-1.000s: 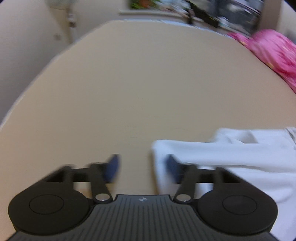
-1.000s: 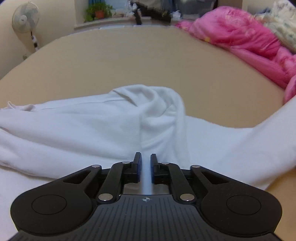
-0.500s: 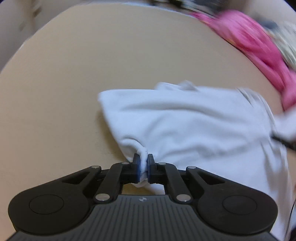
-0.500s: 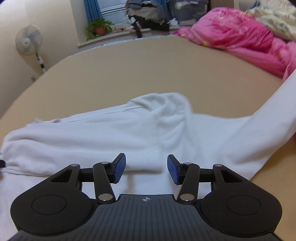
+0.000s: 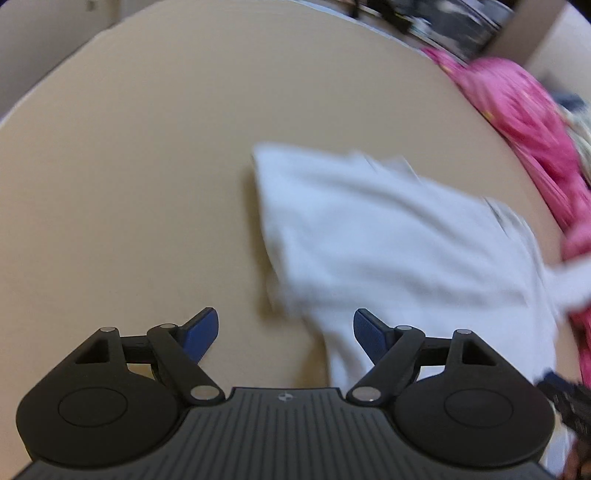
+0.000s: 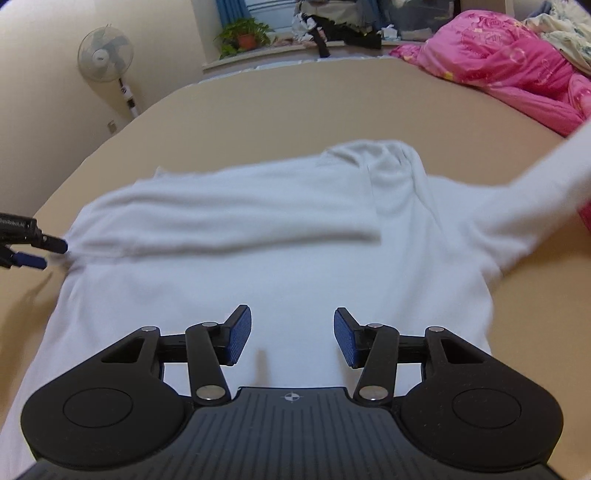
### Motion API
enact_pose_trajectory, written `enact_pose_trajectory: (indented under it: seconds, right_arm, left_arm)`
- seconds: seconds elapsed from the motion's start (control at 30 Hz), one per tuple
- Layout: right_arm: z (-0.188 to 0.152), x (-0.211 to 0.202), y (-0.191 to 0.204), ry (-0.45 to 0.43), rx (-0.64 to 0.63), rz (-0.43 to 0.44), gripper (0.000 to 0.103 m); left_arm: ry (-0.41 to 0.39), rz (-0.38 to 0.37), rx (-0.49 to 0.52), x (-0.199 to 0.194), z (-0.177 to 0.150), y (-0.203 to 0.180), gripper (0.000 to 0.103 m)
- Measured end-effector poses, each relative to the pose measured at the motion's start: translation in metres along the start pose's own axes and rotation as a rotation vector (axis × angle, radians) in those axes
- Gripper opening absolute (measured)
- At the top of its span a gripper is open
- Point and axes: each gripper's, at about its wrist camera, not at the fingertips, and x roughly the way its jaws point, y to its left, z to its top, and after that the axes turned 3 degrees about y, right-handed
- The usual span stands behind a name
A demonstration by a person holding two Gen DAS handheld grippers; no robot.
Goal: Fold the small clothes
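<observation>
A white long-sleeved garment (image 6: 295, 251) lies spread on the tan bed surface (image 6: 295, 103), with one sleeve folded across its body and the other sleeve (image 6: 535, 184) running off to the right. In the left wrist view the garment (image 5: 388, 240) lies ahead and to the right, blurred. My left gripper (image 5: 286, 334) is open and empty above the garment's left edge. It also shows in the right wrist view (image 6: 33, 251) at the garment's left edge. My right gripper (image 6: 293, 339) is open and empty above the garment's near part.
A pink quilt (image 6: 517, 70) is piled at the far right of the bed and shows in the left wrist view (image 5: 535, 122) too. A standing fan (image 6: 105, 55) and a potted plant (image 6: 245, 35) stand beyond the bed's far left edge.
My left gripper shut on the garment's left edge, then opened and let it go. My right gripper opened and rose a little. The garment lies flatter now.
</observation>
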Motion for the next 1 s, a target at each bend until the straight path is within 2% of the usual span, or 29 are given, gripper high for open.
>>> enact_pose_trajectory:
  seconds: [0.1, 0.17, 0.27, 0.33, 0.4, 0.43, 0.47, 0.53, 0.57, 0.6, 0.67, 0.8, 0.9, 0.93, 0.97, 1.0]
  right_arm:
    - [-0.029, -0.026, -0.001, 0.033, 0.008, -0.018, 0.052]
    - [-0.049, -0.045, -0.006, 0.051, 0.033, -0.06, 0.052]
    - [-0.075, -0.072, -0.021, 0.058, 0.107, -0.129, 0.059]
    - [-0.089, -0.086, -0.034, 0.068, 0.159, -0.172, 0.066]
    - [-0.101, -0.092, -0.046, 0.129, 0.2, -0.183, 0.067]
    - [-0.108, -0.091, -0.05, 0.183, 0.208, -0.166, 0.067]
    - [-0.114, -0.09, -0.053, 0.224, 0.215, -0.161, 0.067]
    - [-0.125, -0.09, -0.053, 0.28, 0.216, -0.108, 0.064]
    - [-0.129, -0.09, -0.052, 0.291, 0.217, -0.08, 0.043]
    - [-0.131, -0.09, -0.05, 0.308, 0.22, -0.058, 0.005]
    - [-0.134, -0.101, -0.044, 0.294, 0.199, -0.047, 0.0]
    - [-0.133, -0.126, -0.038, 0.228, 0.159, -0.029, 0.0]
    - [-0.141, -0.121, -0.044, 0.258, 0.167, -0.054, 0.0]
    - [-0.147, -0.112, -0.047, 0.304, 0.184, -0.071, 0.0]
    - [-0.153, -0.105, -0.052, 0.356, 0.224, -0.077, 0.0]
    - [-0.157, -0.102, -0.057, 0.379, 0.275, -0.077, 0.001]
  left_arm:
    - [0.06, -0.061, 0.006, -0.017, -0.055, -0.006, 0.085]
    - [0.1, -0.072, 0.02, -0.02, -0.089, -0.016, 0.085]
    - [0.106, -0.043, 0.09, -0.027, -0.134, -0.039, 0.085]
    - [0.141, -0.008, 0.15, -0.023, -0.158, -0.052, 0.084]
    - [0.136, 0.052, 0.217, -0.031, -0.172, -0.06, 0.05]
    - [0.133, 0.061, 0.228, -0.046, -0.186, -0.05, 0.009]
    - [0.133, 0.038, 0.19, -0.05, -0.187, -0.047, 0.006]
    - [0.111, 0.003, 0.089, -0.063, -0.183, -0.034, 0.006]
    - [0.097, -0.004, 0.067, -0.07, -0.182, -0.031, 0.006]
    - [0.083, -0.011, 0.056, -0.075, -0.182, -0.03, 0.006]
    - [0.048, -0.029, 0.042, -0.091, -0.185, -0.029, 0.006]
    - [0.024, -0.025, 0.03, -0.104, -0.198, -0.029, 0.006]
    - [0.063, 0.099, 0.073, -0.09, -0.216, -0.028, 0.007]
    - [0.08, 0.128, 0.062, -0.081, -0.22, -0.027, 0.024]
    - [0.07, 0.133, 0.046, -0.079, -0.225, -0.024, 0.034]
    - [0.058, 0.141, 0.037, -0.081, -0.229, -0.024, 0.035]
